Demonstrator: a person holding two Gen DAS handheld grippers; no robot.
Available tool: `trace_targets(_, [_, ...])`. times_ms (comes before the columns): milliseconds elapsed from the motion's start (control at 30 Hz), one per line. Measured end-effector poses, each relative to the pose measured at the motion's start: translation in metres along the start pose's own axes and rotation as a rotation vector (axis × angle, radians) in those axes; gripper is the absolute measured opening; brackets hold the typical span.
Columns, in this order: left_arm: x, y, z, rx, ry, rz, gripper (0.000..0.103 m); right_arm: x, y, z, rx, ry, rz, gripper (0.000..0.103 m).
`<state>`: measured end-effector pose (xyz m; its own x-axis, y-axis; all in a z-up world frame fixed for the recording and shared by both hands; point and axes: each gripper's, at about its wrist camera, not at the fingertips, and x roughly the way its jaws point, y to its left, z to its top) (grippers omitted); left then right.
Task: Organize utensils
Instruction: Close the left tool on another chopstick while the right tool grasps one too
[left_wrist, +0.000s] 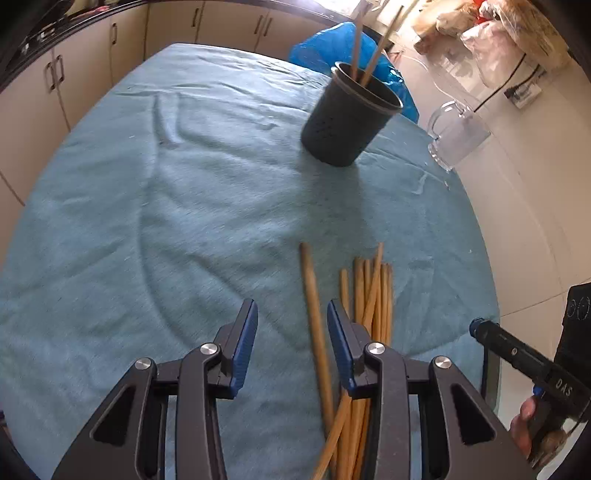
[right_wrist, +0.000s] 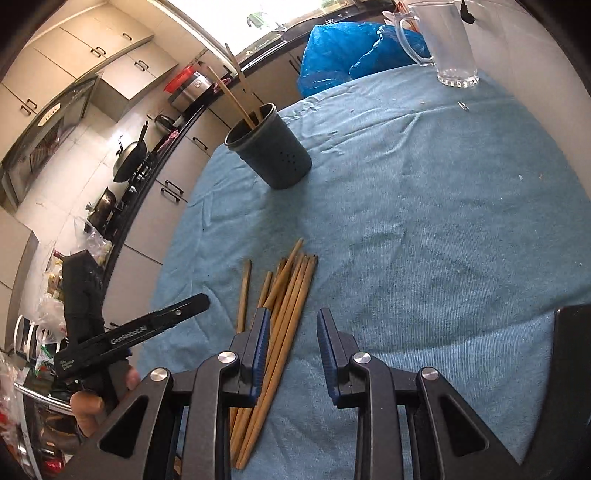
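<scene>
Several wooden chopsticks (left_wrist: 369, 302) lie in a loose bundle on the blue cloth; they also show in the right wrist view (right_wrist: 291, 291). One chopstick (left_wrist: 314, 310) lies apart, between the open jaws of my left gripper (left_wrist: 291, 314), above the cloth. My right gripper (right_wrist: 291, 321) is open and empty, just right of the bundle. A dark perforated holder (left_wrist: 347, 118) stands further back with two chopsticks (left_wrist: 369, 40) in it; it also shows in the right wrist view (right_wrist: 273, 147).
A clear glass pitcher (left_wrist: 454, 136) stands at the table's right edge, seen also in the right wrist view (right_wrist: 443, 40). A blue plastic bag (right_wrist: 351, 51) lies behind the table. Kitchen cabinets (left_wrist: 74, 74) run along the far side.
</scene>
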<state>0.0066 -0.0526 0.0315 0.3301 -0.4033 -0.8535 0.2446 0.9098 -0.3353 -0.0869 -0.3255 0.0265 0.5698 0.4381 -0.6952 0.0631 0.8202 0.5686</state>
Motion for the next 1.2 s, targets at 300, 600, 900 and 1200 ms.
trace_targets(300, [0.038, -0.015, 0.015, 0.017, 0.031, 0.044, 0.033, 0.02, -0.002, -0.006, 0.007, 0.042, -0.035, 0.028])
trace_targets(600, [0.03, -0.008, 0.004, 0.047, 0.005, 0.156, 0.008, 0.037, 0.002, 0.004, -0.028, 0.067, -0.156, 0.024])
trace_targets(900, [0.024, 0.004, -0.006, 0.043, 0.003, 0.123, 0.008, 0.089, 0.023, 0.028, -0.075, 0.138, -0.273, 0.014])
trace_targets(1200, [0.021, 0.008, -0.005, 0.047, -0.003, 0.104, 0.01, 0.101, 0.025, 0.035, -0.064, 0.168, -0.304, 0.013])
